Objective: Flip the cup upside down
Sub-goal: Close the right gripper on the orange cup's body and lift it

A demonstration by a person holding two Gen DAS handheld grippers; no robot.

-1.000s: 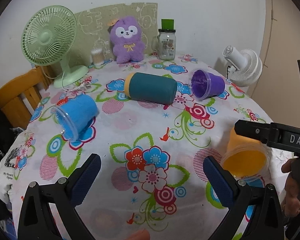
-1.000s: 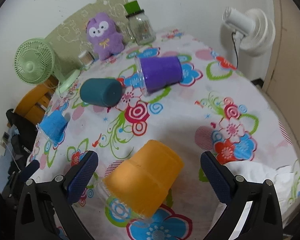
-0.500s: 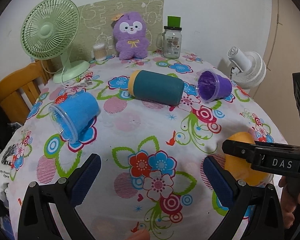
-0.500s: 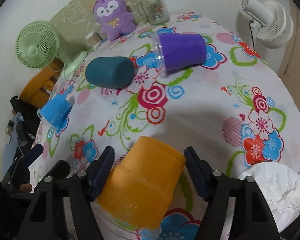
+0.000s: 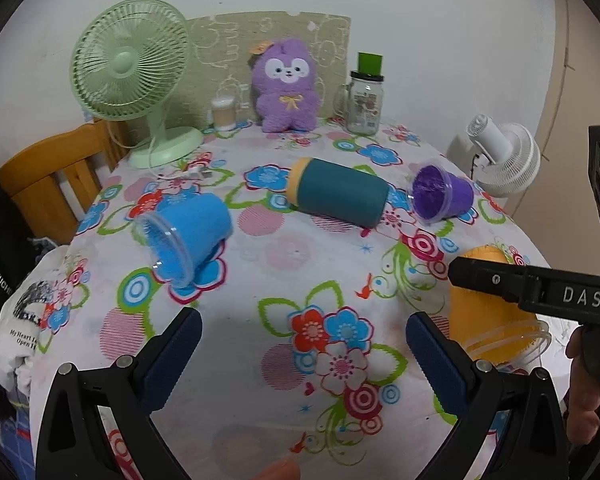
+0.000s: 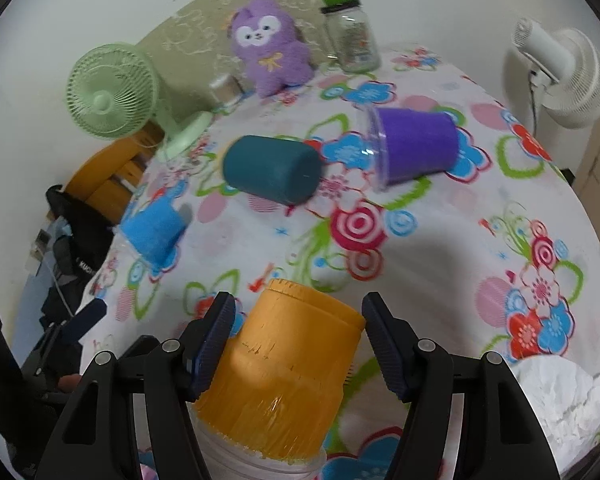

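My right gripper (image 6: 296, 344) is shut on the orange cup (image 6: 288, 376), which is tilted with its closed base up and away and its rim low toward the camera. The same cup (image 5: 488, 320) shows at the right of the left wrist view behind the right gripper's black bar. My left gripper (image 5: 304, 356) is open and empty above the floral tablecloth (image 5: 292, 252). A blue cup (image 5: 188, 236), a teal cup (image 5: 340, 196) and a purple cup (image 5: 440, 196) lie on their sides.
A green fan (image 5: 132, 80), a purple plush toy (image 5: 286, 84), a glass jar (image 5: 366, 100) and a small cup stand at the table's back. A white fan (image 5: 504, 160) stands off the right edge. A wooden chair (image 5: 48, 184) is at left.
My right gripper closed on the orange cup, lifted it and turned its base upward. My left gripper stayed open and drew back a little.
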